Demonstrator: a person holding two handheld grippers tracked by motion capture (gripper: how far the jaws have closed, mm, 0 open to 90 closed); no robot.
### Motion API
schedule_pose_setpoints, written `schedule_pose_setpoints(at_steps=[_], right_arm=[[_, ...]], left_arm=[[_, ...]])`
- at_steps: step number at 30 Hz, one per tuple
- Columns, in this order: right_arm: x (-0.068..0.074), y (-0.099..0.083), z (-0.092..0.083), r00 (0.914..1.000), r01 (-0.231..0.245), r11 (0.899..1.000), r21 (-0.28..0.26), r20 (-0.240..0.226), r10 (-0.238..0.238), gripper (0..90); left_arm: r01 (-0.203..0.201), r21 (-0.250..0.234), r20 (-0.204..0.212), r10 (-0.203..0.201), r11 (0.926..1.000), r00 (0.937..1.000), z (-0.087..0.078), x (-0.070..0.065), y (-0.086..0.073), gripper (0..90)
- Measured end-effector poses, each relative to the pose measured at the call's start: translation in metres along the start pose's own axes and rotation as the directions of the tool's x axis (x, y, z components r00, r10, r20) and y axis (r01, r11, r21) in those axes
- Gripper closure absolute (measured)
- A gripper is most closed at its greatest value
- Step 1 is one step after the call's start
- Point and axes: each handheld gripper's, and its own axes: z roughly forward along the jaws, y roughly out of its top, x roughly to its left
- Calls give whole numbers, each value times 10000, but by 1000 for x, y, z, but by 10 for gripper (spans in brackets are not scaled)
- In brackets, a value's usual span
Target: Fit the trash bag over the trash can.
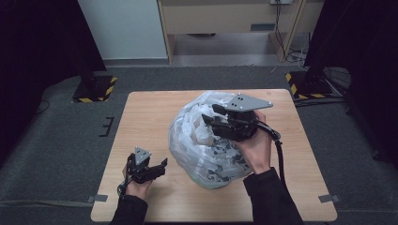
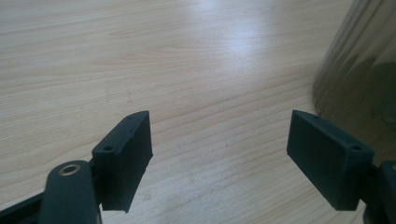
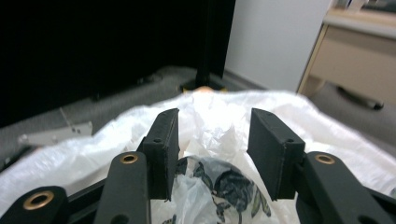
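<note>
The bag [image 1: 206, 140] is a big puffy mound of thin, crinkly translucent white plastic, rounded like a dome and sitting right of centre on the worktop [image 1: 145, 117]. Through the film there's something with a dark leafy or floral print on a pale ground; in the right gripper view that print [image 3: 219, 182] shows just below the jaws, under wrinkled plastic. Can't tell what the printed thing actually is. In the left gripper view the bag's edge [image 2: 359, 70] looks smooth and smoky, almost glassy, close to one jaw.

The right tool [image 1: 213, 115] sits on top of the mound, held by the right hand [image 1: 256, 147], with a grey three-cornered plate on top and a black cable trailing back. Its jaws stand apart with a crumpled peak of plastic between them, pads not pressing on it, so it's released. The left tool [image 1: 162, 166] hovers low at the near left of the worktop, just beside the bag, jaws spread wide over bare wood, gripping nothing.

The worktop is pale wood with fine straight grain and rounded corners. Around it is dark grey carpet [image 1: 61, 140], black curtains at the sides, yellow-black striped stand bases [image 1: 94, 89], a white wall and a light wooden cabinet behind.
</note>
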Motion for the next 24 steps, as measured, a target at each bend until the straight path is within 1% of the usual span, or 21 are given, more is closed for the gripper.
schedule_pose_setpoints(at_steps=[2,4,5,6,7,9,10,11,13,14,15,16,18,19,20,22,24], right_arm=[[0,3,-4,10000,-74,9992,-387,15,75,517],[1,8,-8,9999,-45,9974,-717,104,52,507],[3,13,-10,9998,5,9945,-1045,210,18,491],[4,16,-10,9997,11,9923,-1241,227,17,491],[4,16,-10,9997,11,9923,-1241,227,17,491],[6,22,-6,9995,68,9871,-1597,315,-17,469],[6,22,-3,9994,26,9859,-1670,333,30,446],[6,22,-3,9994,26,9859,-1670,333,30,446],[2,20,7,9989,-388,9828,-1807,183,428,407],[2,20,7,9989,-388,9828,-1807,183,428,407],[-1,16,12,9980,-620,9806,-1858,-31,625,397],[-2,14,15,9973,-737,9807,-1812,-125,726,385],[-3,12,18,9971,-759,9820,-1730,-169,740,378],[-4,6,25,9973,-714,9875,-1407,-279,682,365],[-4,4,27,9971,-732,9886,-1314,-308,697,357],[-5,-2,34,9973,-665,9932,-954,-388,631,342],[-7,-7,40,9975,-637,9963,-580,-341,618,324]], left_arm=[[0,1,-2,0,10000,10000,0,0,0,219],[8,-16,-1,-8,10000,10000,0,0,0,218],[11,-20,1,-11,10000,10000,0,0,0,218],[12,-23,1,-12,10000,10000,0,0,0,218],[12,-23,10,-12,10000,10000,0,0,0,218],[6,-25,15,-6,10000,10000,0,0,0,218],[11,-30,24,-11,10000,10000,0,0,0,218],[11,-30,24,-11,10000,10000,0,0,0,218],[14,-35,34,-14,10000,10000,0,0,0,218],[21,-34,32,-20,10000,10000,0,0,0,218],[21,-30,24,-21,10000,10000,0,1,0,218],[21,-30,24,-21,10000,10000,0,1,0,218],[-5,-11,29,5,10000,10000,1,0,0,218],[-7,-11,34,7,10000,10000,1,0,0,218],[-25,0,34,25,10000,10000,1,-1,0,218],[-39,7,41,39,10000,10000,1,-1,0,218],[-48,22,42,48,10000,10000,1,-1,0,218]])
